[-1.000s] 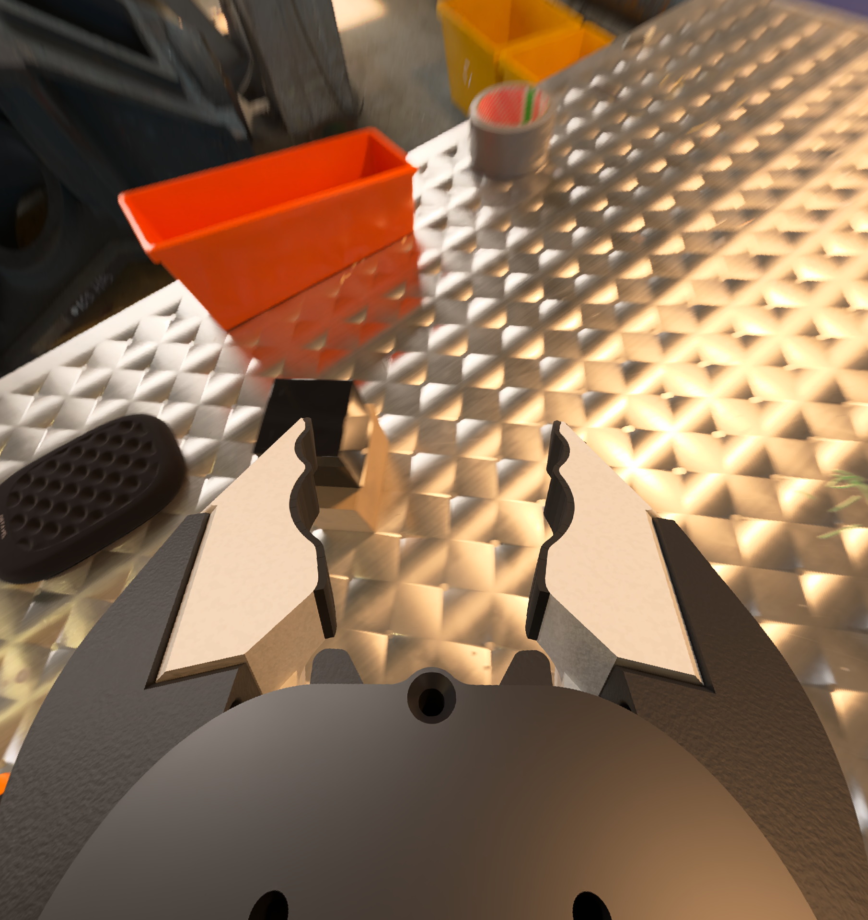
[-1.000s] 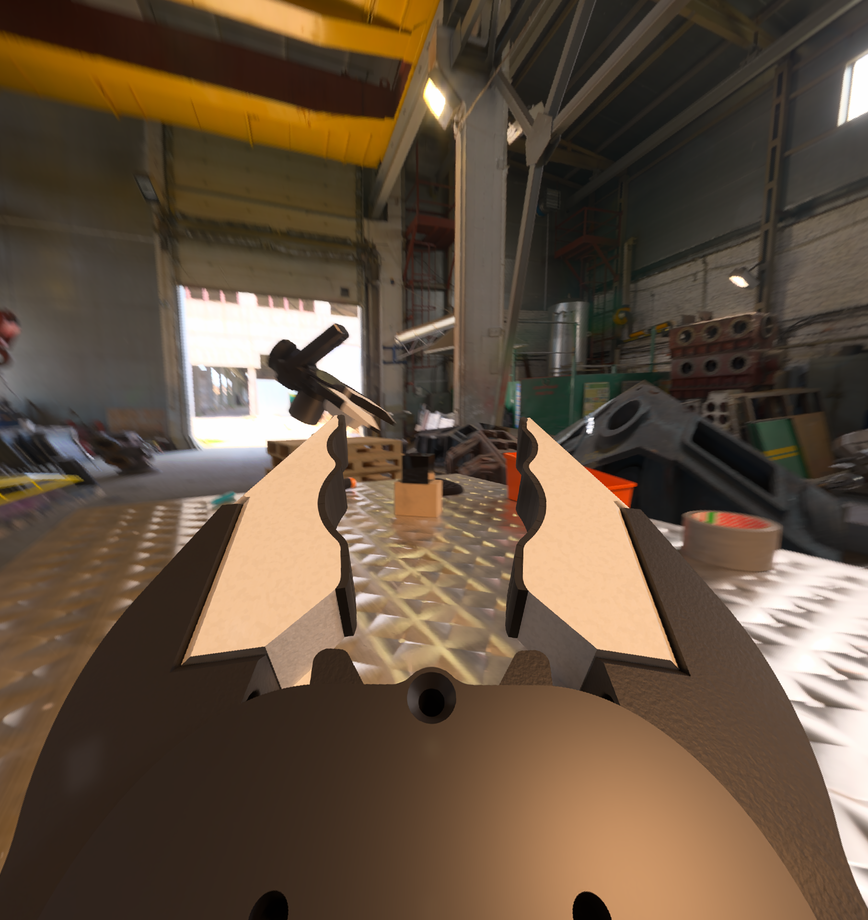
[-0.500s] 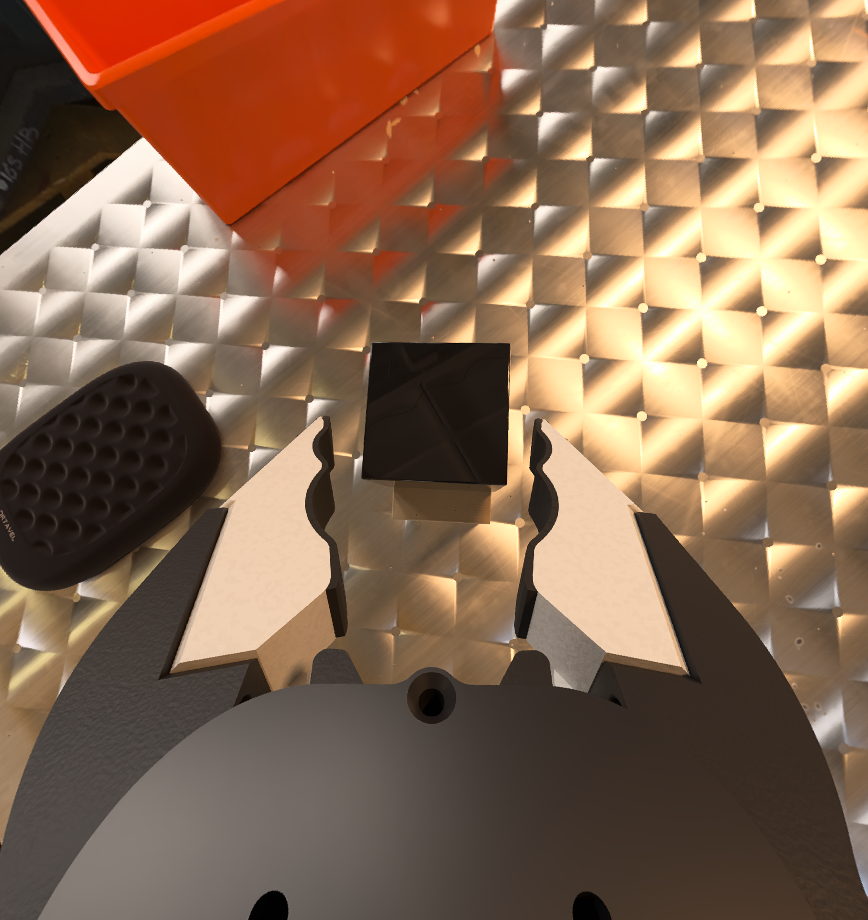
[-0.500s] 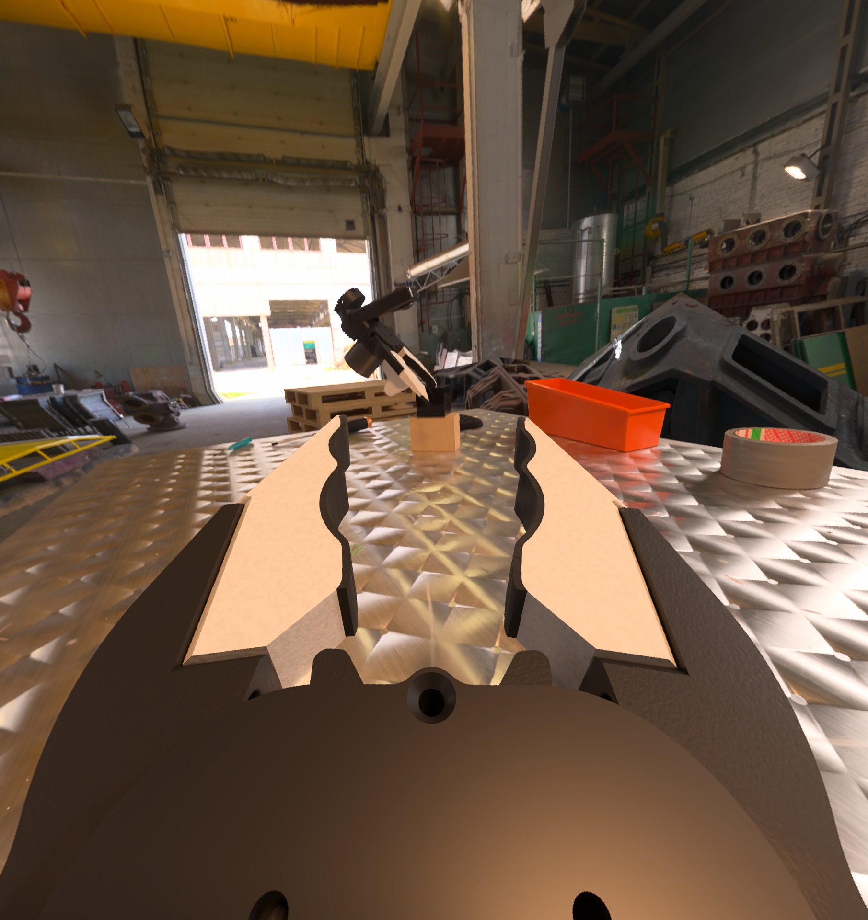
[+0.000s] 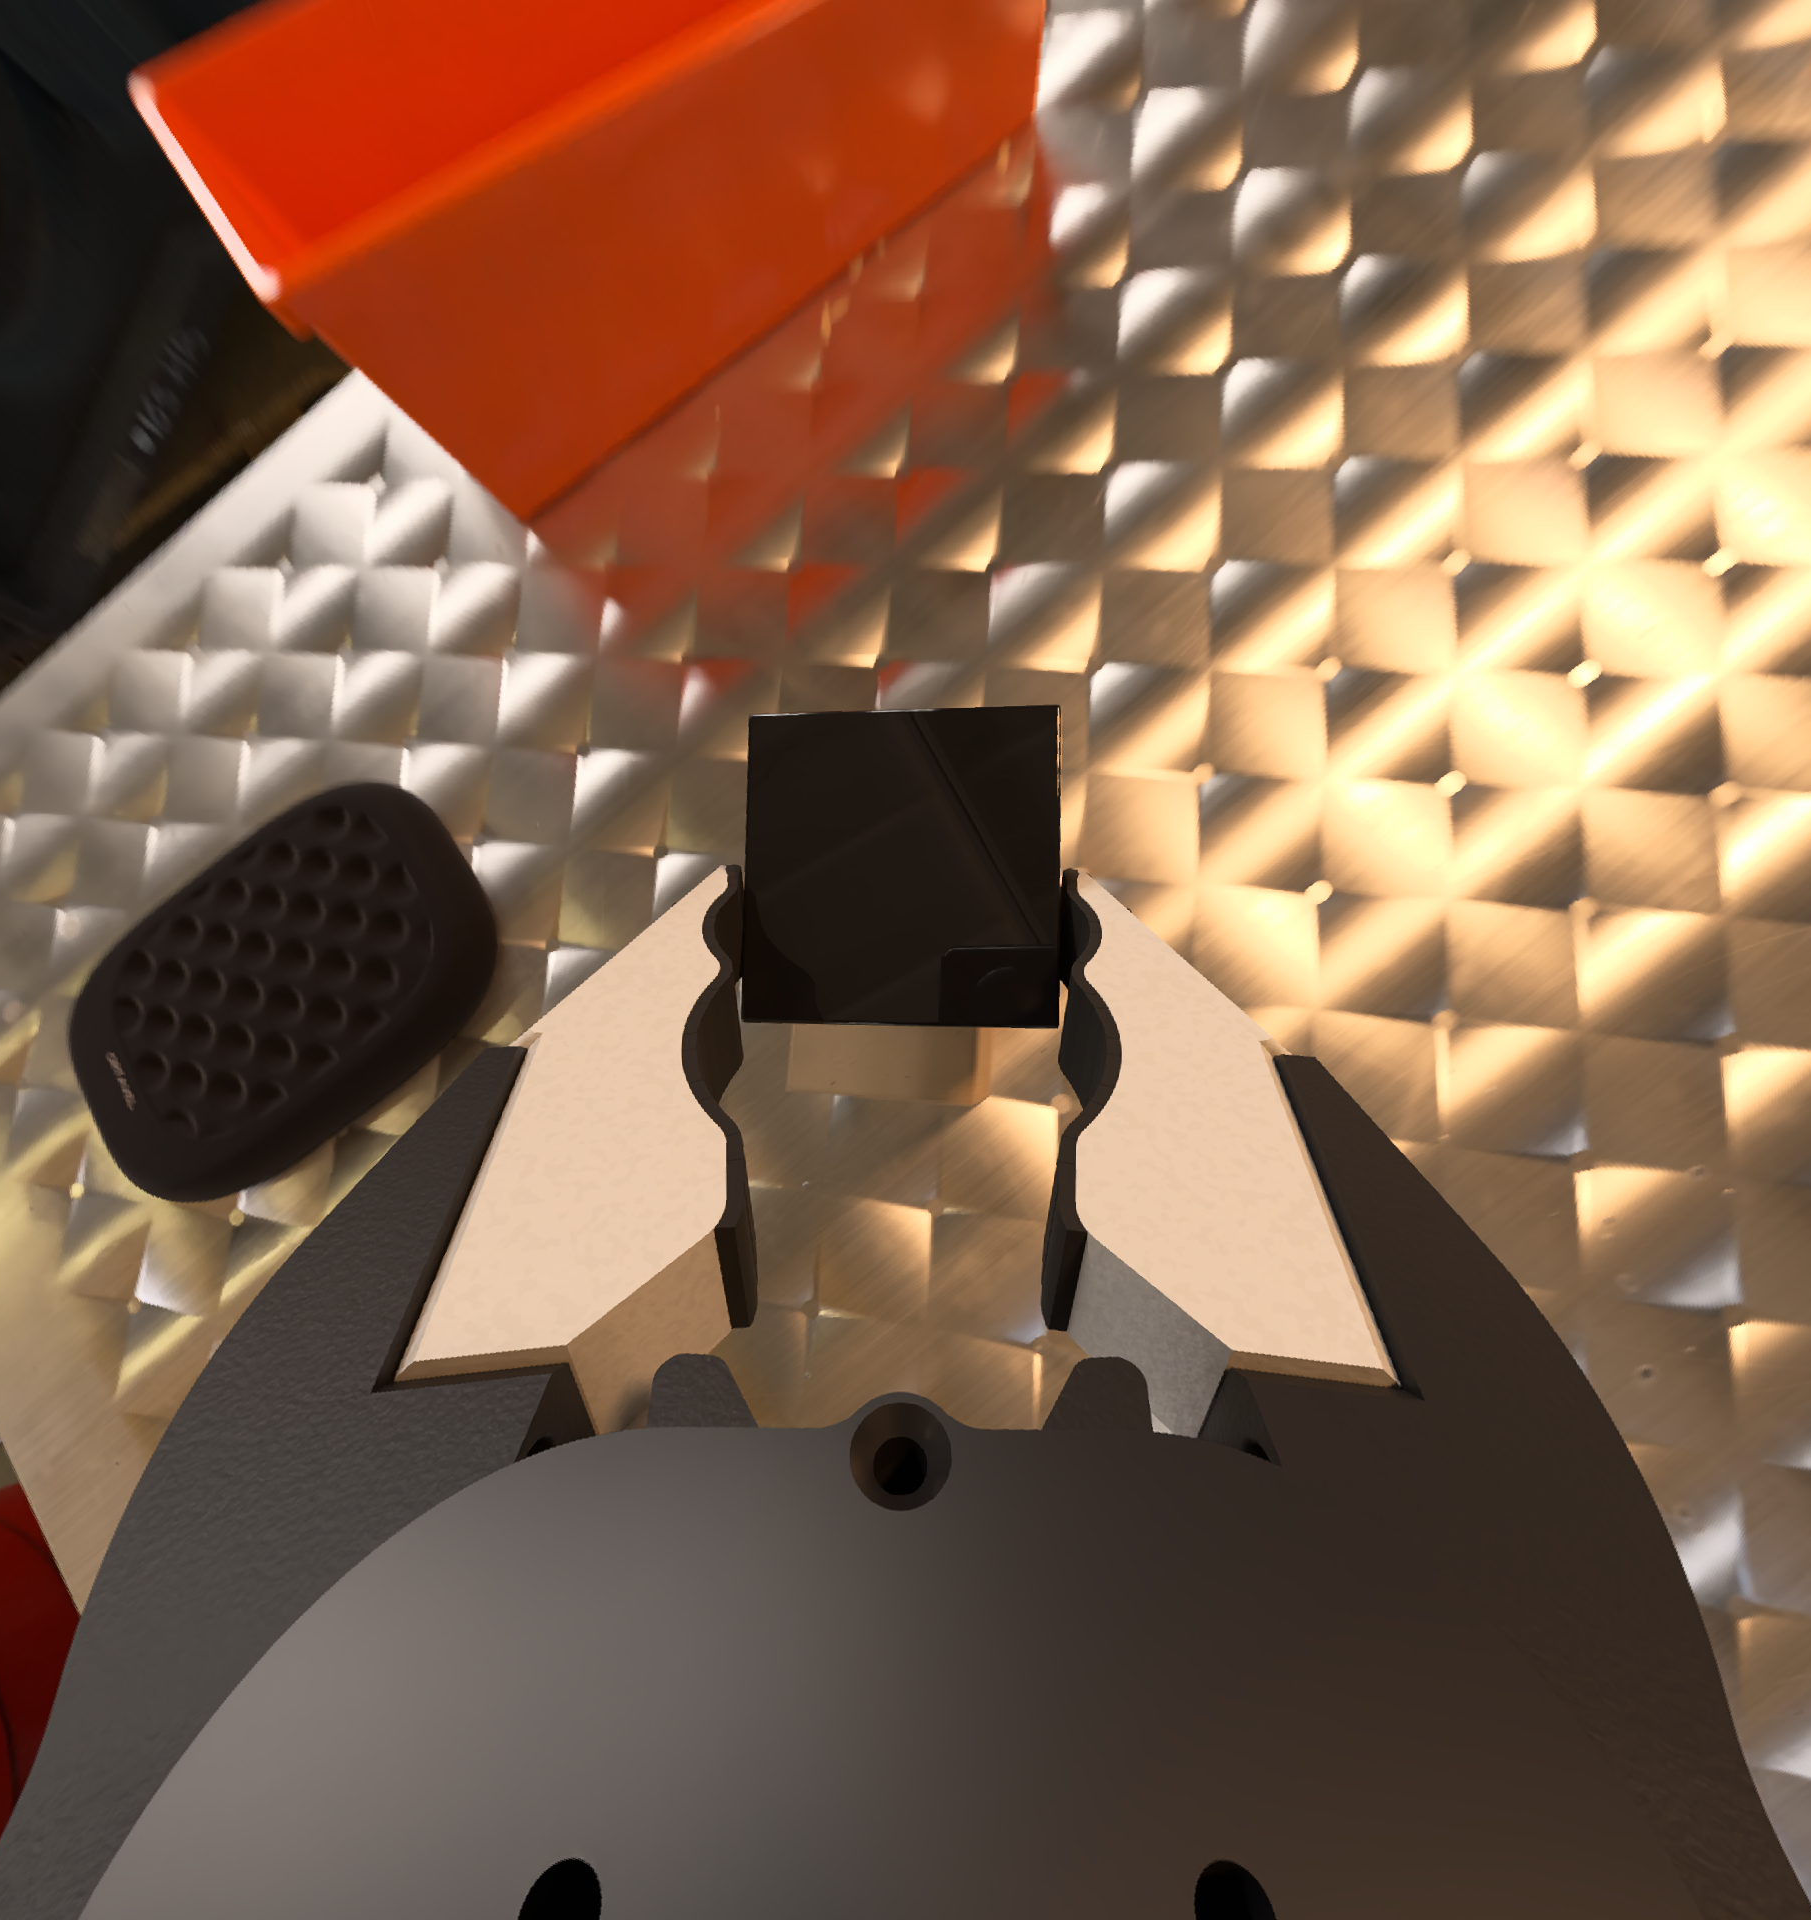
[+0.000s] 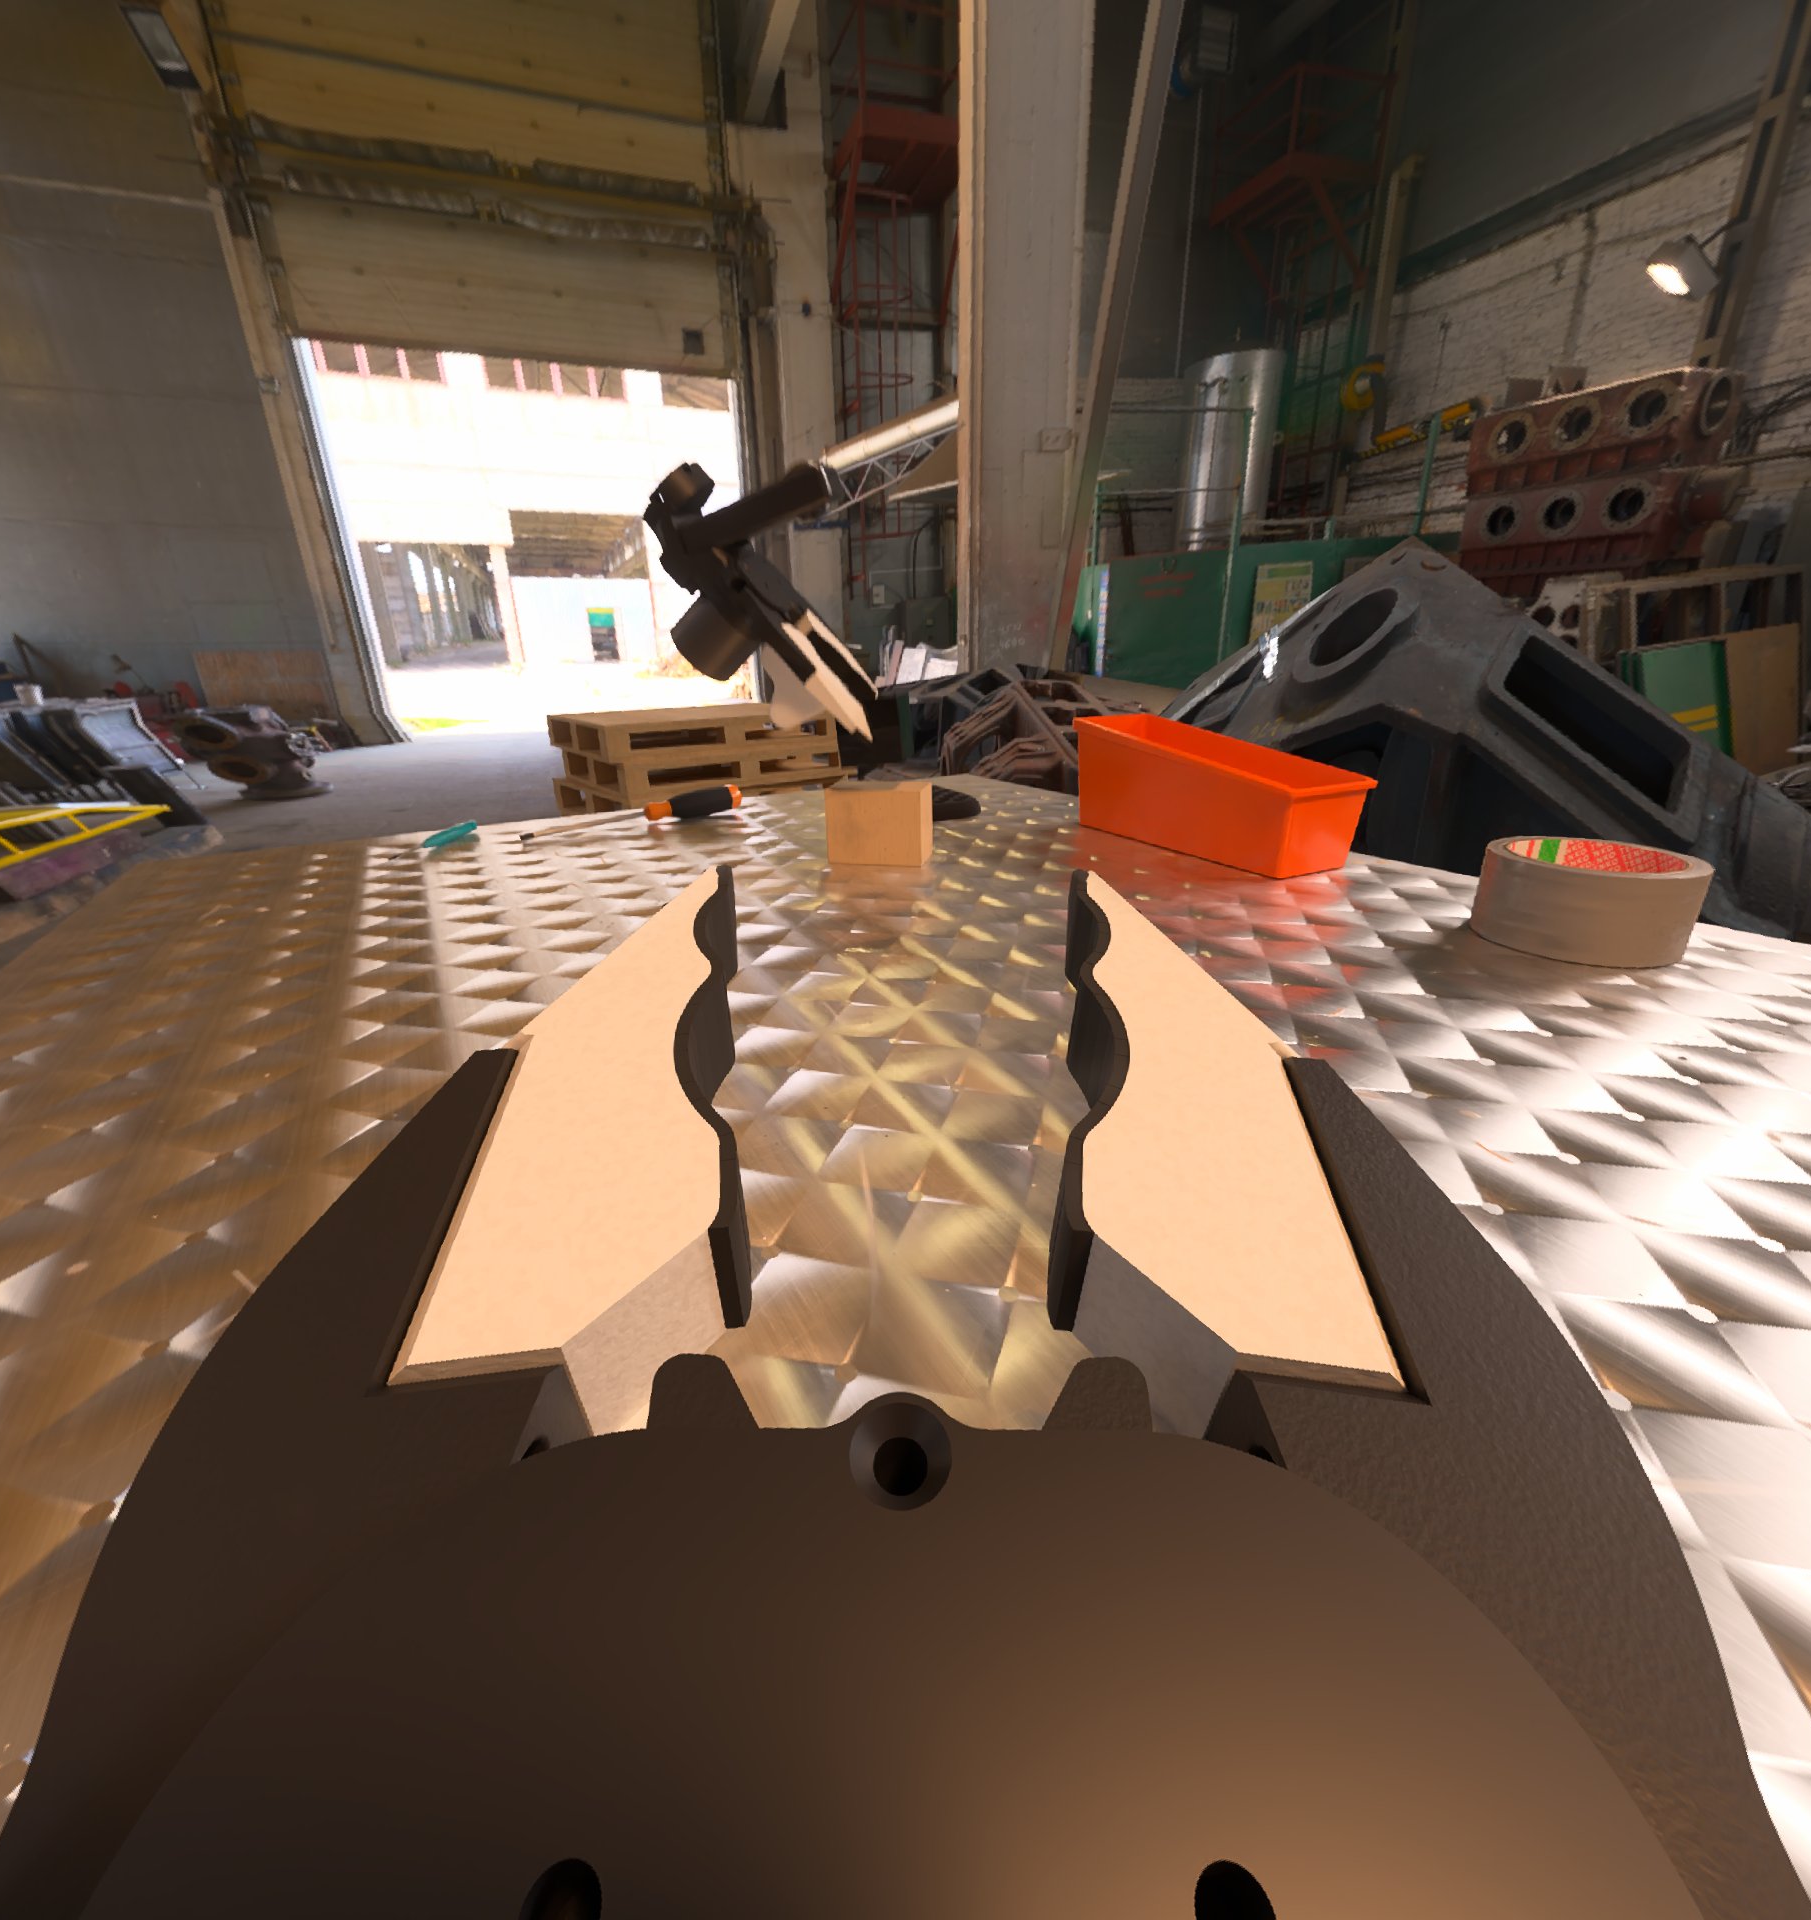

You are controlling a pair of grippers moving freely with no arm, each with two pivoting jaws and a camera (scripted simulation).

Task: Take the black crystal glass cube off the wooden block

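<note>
Left wrist view: left gripper (image 5: 901, 935) clamps the black crystal glass cube (image 5: 901, 862), raised above the wooden block (image 6: 878, 823) near the table (image 6: 1503, 1143)'s far edge. Right gripper (image 6: 899, 894) hovers spread, empty.

The room was a large industrial hall with a metal table top (image 6: 1503, 1143) embossed in a diamond pattern, catching warm light. A wide roll-up door (image 6: 506, 260) stood open onto bright daylight. A tall pale column (image 6: 1015, 312) rose behind. Wooden pallets (image 6: 672, 753) sat on the concrete floor, and a wall lamp (image 6: 1675, 272) glowed on the brick wall.
</note>
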